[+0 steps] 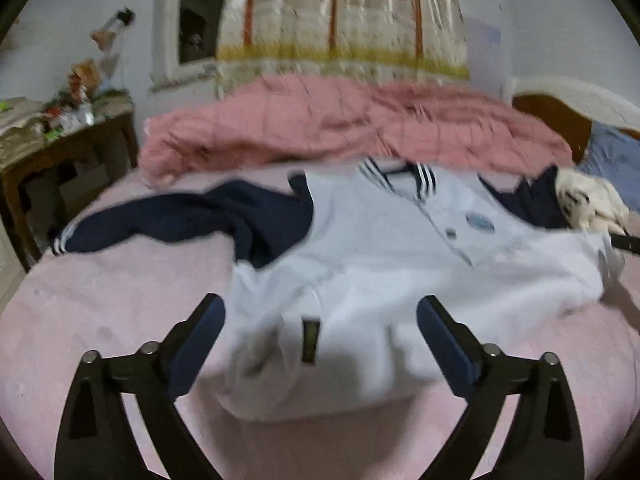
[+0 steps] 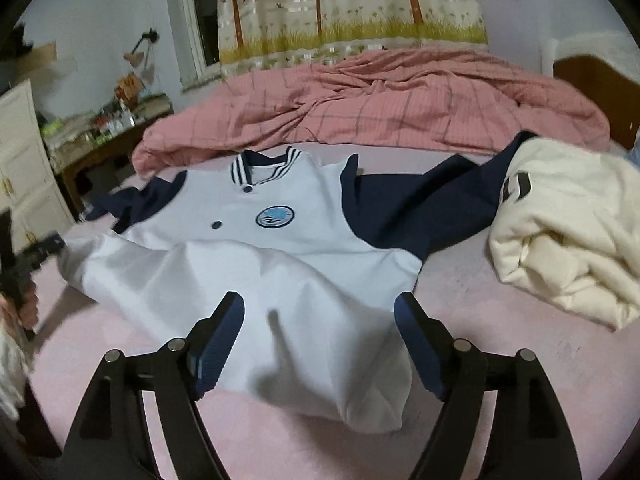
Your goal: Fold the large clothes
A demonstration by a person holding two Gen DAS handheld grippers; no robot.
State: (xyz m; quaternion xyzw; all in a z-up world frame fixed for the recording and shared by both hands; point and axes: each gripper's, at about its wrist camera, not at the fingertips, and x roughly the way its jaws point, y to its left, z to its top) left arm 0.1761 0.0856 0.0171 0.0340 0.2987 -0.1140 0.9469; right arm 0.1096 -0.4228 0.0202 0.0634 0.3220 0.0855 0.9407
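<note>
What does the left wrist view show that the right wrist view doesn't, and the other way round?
Only the left wrist view: the navy sleeve with white-striped cuff stretched out flat, and a dark label near the hem. Only the right wrist view: the cream folded garment nearly whole, the navy snap buttons and the white cabinet. Both: the white and navy baseball-style jacket on the pale pink bedsheet, the pink checked duvet and the tree-print curtain.

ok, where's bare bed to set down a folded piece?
Free: pink sheet in front of the jacket hem, and left below its navy sleeve. Crowded: blanket behind, cream garment at right.
</note>
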